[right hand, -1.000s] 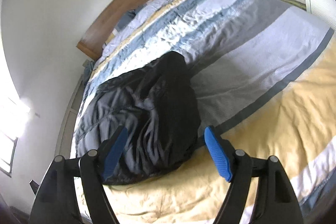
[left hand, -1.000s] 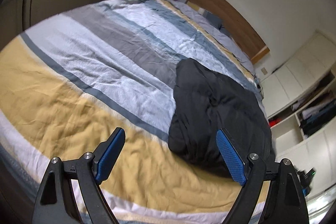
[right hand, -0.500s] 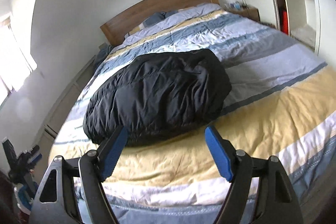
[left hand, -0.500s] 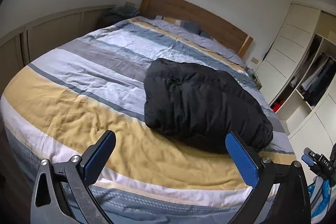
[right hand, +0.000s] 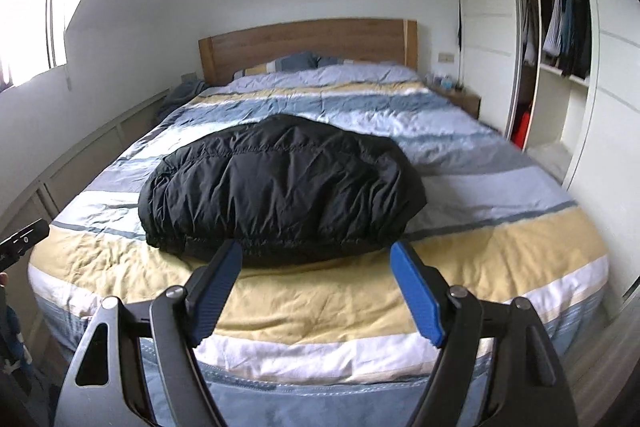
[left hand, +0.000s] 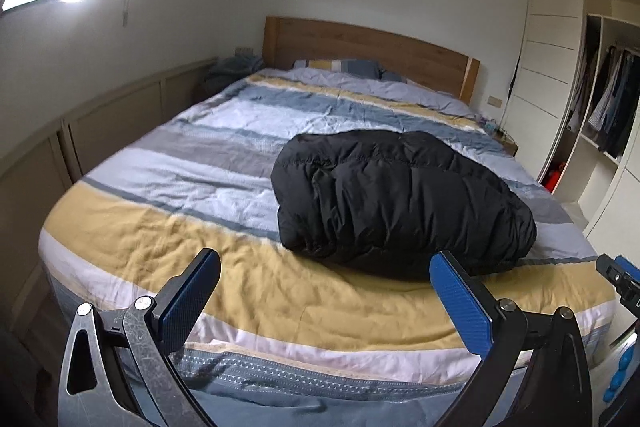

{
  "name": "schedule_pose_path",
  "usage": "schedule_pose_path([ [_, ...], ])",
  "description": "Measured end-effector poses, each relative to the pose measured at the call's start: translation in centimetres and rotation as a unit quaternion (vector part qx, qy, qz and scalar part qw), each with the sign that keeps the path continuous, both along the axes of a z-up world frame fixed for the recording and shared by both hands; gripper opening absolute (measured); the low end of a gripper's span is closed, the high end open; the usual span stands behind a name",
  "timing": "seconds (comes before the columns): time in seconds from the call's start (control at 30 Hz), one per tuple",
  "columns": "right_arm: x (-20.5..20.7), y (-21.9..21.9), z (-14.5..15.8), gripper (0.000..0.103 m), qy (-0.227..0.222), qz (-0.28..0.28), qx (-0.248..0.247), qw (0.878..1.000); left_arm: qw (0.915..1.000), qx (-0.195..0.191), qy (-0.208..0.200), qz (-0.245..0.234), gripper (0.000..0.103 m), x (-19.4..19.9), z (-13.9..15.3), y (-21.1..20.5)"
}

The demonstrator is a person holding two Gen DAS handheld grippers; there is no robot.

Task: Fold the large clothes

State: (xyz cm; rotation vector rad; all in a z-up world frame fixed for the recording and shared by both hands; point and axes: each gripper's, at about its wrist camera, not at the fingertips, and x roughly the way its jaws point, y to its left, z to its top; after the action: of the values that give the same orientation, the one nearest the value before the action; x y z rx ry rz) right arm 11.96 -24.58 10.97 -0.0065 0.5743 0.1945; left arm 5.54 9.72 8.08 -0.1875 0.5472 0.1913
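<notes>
A black puffy jacket lies folded into a thick bundle on the striped bed, toward its foot end. It also shows in the right wrist view. My left gripper is open and empty, held off the foot of the bed, short of the jacket. My right gripper is open and empty, also back from the bed's foot edge, facing the jacket. Part of the right gripper shows at the right edge of the left wrist view.
A wooden headboard and pillows stand at the far end. An open wardrobe with hanging clothes is on the right, low panelling on the left, a nightstand by the bed.
Both grippers have pulled back and levelled out from above the jacket to beyond the bed's foot. The jacket lies still. Both stay open.
</notes>
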Motion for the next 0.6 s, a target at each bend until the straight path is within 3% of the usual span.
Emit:
schedule_pose_path([
  [0.13,-0.6,0.2,0.4,0.076,-0.02,-0.01,-0.015,1.0,0.9992,0.036,-0.009,0.011,0.103,-0.3,0.4,-1.6],
  [0.6,-1.3,0.5,0.9,0.076,-0.061,-0.015,-0.039,0.997,0.9935,0.104,-0.024,0.041,0.102,-0.3,0.4,-4.8],
])
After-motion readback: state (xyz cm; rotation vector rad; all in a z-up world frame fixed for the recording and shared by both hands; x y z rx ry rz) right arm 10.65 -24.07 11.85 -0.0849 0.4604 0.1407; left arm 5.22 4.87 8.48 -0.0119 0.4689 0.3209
